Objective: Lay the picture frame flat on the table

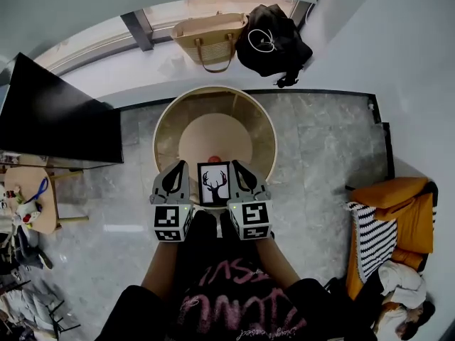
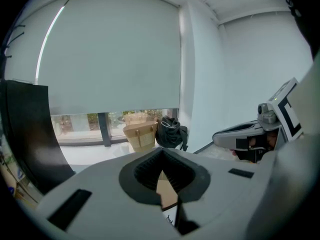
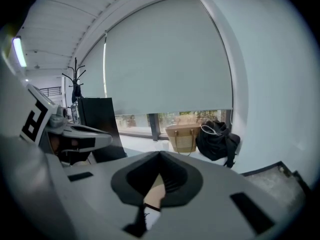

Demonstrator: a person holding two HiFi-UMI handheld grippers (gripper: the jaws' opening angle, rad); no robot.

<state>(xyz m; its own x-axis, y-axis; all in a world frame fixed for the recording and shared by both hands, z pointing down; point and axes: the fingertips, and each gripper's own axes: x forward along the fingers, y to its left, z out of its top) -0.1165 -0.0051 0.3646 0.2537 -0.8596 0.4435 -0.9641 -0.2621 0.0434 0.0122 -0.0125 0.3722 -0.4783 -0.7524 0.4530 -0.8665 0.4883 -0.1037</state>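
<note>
A small black picture frame (image 1: pixel 214 184) with a deer drawing faces up at me, over the near rim of the round wooden table (image 1: pixel 165 130). My left gripper (image 1: pixel 174 181) is shut on its left side and my right gripper (image 1: pixel 243 178) is shut on its right side. In the left gripper view the gripper (image 2: pixel 163 156) has its jaws together, and a sliver of the frame (image 2: pixel 168 219) shows in the slit. The right gripper view shows the same: the gripper (image 3: pixel 160 153) is shut, with the frame's edge (image 3: pixel 150 218) in the slit. Whether the frame touches the table is hidden.
A small red object (image 1: pixel 215 159) lies on the table just beyond the frame. A woven bag (image 1: pixel 210 40) and a black bag (image 1: pixel 272 40) sit by the window. A black screen (image 1: pixel 57 112) stands at left, an orange chair (image 1: pixel 394 215) at right.
</note>
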